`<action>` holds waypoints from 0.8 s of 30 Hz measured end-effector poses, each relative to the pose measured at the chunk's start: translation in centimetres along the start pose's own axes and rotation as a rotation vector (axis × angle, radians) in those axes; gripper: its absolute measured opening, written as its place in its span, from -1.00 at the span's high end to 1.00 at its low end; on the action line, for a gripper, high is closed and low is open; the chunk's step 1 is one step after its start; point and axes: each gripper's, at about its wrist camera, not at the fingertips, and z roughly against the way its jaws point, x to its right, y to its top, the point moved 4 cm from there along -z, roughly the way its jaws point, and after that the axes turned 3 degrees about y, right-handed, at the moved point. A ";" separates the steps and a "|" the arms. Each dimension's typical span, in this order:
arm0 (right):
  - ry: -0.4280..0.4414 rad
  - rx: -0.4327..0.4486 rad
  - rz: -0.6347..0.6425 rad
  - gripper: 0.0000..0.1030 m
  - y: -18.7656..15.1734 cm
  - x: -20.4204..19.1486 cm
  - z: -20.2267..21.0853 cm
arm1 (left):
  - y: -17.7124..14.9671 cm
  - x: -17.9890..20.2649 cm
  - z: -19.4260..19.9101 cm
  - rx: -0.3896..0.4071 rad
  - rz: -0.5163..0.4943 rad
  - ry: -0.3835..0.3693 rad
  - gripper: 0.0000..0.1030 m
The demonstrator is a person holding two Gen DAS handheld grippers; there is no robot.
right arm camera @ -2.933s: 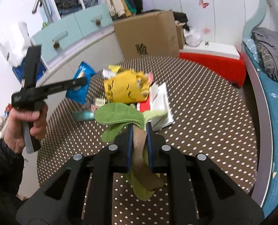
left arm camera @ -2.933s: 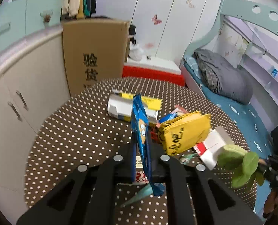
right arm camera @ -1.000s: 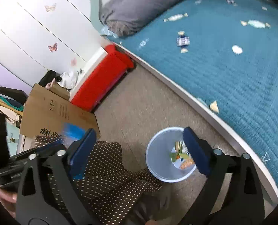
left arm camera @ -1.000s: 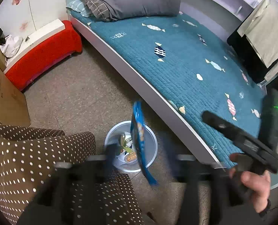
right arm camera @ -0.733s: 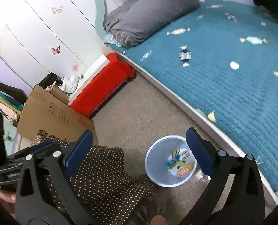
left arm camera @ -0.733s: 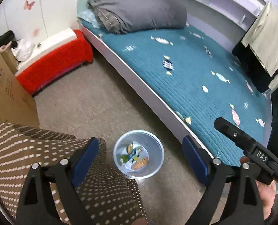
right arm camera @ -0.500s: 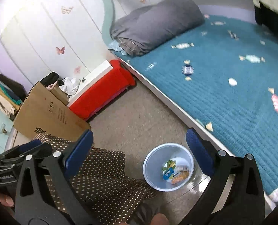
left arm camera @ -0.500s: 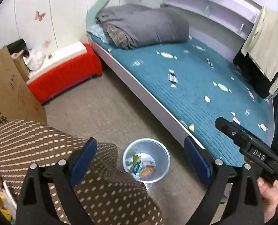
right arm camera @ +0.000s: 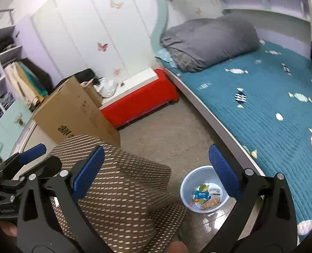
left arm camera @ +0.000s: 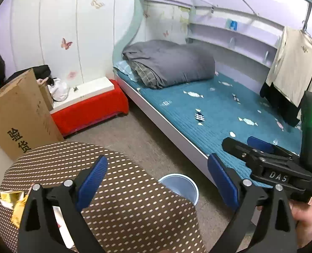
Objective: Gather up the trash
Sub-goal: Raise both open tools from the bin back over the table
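Both hand-held grippers are empty with their blue-padded fingers spread wide: the left gripper (left arm camera: 157, 181) hangs above the edge of the polka-dot table (left arm camera: 122, 210), and the right gripper (right arm camera: 156, 170) hangs just beyond that edge, above the floor. The trash bin (right arm camera: 186, 184), a pale round tub, stands on the floor between the table and the bed (right arm camera: 271, 109); in the right wrist view several wrappers (right arm camera: 201, 194) lie at its bottom. More trash is on the table: a crumpled gold-yellow wrapper (left arm camera: 12, 200) and a white piece (left arm camera: 61, 225) show at the left of the left wrist view, partly hidden by the gripper frame. Judgement: a drop into the bin looks complete, and the step in hand is the return to the table for the next piece. To do it well, keep the fingers spread on approach, come down over one piece at a time, and close on a raised fold or edge, not a flat face. Light foil may slip or drag neighbouring pieces, so lift slowly and carry it directly above the bin opening before release.
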 end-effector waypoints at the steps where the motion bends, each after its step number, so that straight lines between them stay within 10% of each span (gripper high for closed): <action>1: 0.009 -0.002 0.009 -0.88 0.0 -0.7 0.1 | -0.1 -0.4 0.5 0.007 0.003 0.005 -0.82; 14: 0.141 -0.119 0.216 -0.88 -3.8 -12.1 -1.7 | -5.2 -8.6 7.2 0.077 0.054 0.122 -0.82; 24: 0.186 -0.242 0.268 -0.88 -8.4 -15.8 -4.6 | -15.6 -19.1 8.2 -0.073 0.084 0.249 -0.81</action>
